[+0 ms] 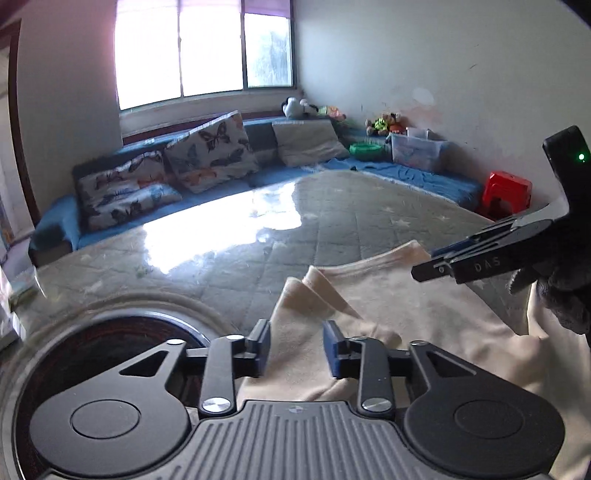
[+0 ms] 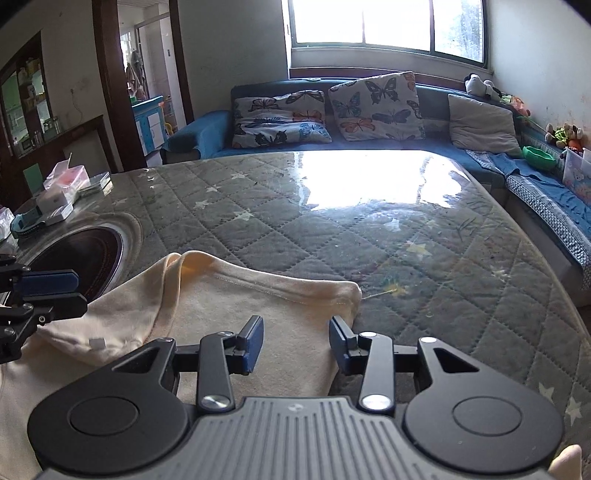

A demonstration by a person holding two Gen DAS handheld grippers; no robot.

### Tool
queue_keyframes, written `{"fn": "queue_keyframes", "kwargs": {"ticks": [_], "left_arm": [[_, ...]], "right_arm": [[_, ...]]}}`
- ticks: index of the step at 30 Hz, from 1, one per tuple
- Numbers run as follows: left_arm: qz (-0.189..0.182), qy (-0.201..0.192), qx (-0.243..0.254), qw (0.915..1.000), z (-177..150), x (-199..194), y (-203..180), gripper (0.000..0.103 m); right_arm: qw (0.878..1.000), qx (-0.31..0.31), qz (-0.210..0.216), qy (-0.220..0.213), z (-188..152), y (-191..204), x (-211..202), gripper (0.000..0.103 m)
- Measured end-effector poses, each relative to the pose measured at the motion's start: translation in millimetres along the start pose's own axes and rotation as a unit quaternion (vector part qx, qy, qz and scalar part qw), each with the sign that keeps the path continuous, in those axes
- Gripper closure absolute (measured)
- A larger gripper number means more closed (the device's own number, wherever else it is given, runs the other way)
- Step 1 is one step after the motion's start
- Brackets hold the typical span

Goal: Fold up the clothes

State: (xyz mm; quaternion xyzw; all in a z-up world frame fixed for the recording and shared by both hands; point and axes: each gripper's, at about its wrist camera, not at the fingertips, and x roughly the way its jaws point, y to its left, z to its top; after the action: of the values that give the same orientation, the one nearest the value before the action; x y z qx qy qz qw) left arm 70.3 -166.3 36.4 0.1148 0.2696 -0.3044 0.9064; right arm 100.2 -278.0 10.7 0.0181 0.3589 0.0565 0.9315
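While the quilted tabletop (image 2: 424, 258) spreads toward the blue sofa (image 2: 480, 107) at 12 o'clock, a cream garment (image 2: 258, 306) lies at its near edge, long axis 9 to 3, hem facing away. Left gripper (image 1: 295, 347) hovers low over its folds, fingers apart, gripping nothing. Right gripper (image 2: 295, 343) likewise gapes above the right corner.

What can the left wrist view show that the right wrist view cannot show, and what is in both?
Only the left wrist view shows the red stool by the wall. Only the right wrist view shows the doorway and the boxes on the table's left edge. Both show the cream garment on the quilted table, the butterfly pillows, the window, and both open tongs: left, right.
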Motion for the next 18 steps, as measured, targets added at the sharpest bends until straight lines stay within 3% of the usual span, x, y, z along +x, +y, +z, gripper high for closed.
{"fn": "queue_keyframes", "kwargs": {"ticks": [3,8,9,10,12,14,18], "left_arm": [[-0.037,-0.002,0.035,0.9987,-5,-4,-16,0.058],[-0.036,0.016,0.07,0.9967,-11,10,-36,0.059],[-0.028,0.023,0.074,0.9966,-11,16,-37,0.065],[-0.019,0.026,0.076,0.9966,-12,21,-36,0.087],[-0.016,0.023,0.058,0.9979,-10,24,-29,0.096],[-0.004,0.006,0.024,0.9997,-4,20,-14,0.097],[0.068,-0.008,-0.047,0.9966,12,18,29,0.098]], "right_arm": [[1.0,0.004,-0.002,-0.002,1,-1,-1,0.063],[1.0,0.004,-0.007,0.0,3,-3,-1,0.062],[1.0,0.006,-0.008,0.001,3,-4,0,0.062],[1.0,0.006,-0.009,0.001,3,-4,0,0.062],[1.0,0.007,-0.01,0.002,4,-4,1,0.062],[1.0,0.007,-0.011,0.003,6,-5,2,0.062],[1.0,0.007,-0.013,0.009,11,-8,9,0.064]]}}
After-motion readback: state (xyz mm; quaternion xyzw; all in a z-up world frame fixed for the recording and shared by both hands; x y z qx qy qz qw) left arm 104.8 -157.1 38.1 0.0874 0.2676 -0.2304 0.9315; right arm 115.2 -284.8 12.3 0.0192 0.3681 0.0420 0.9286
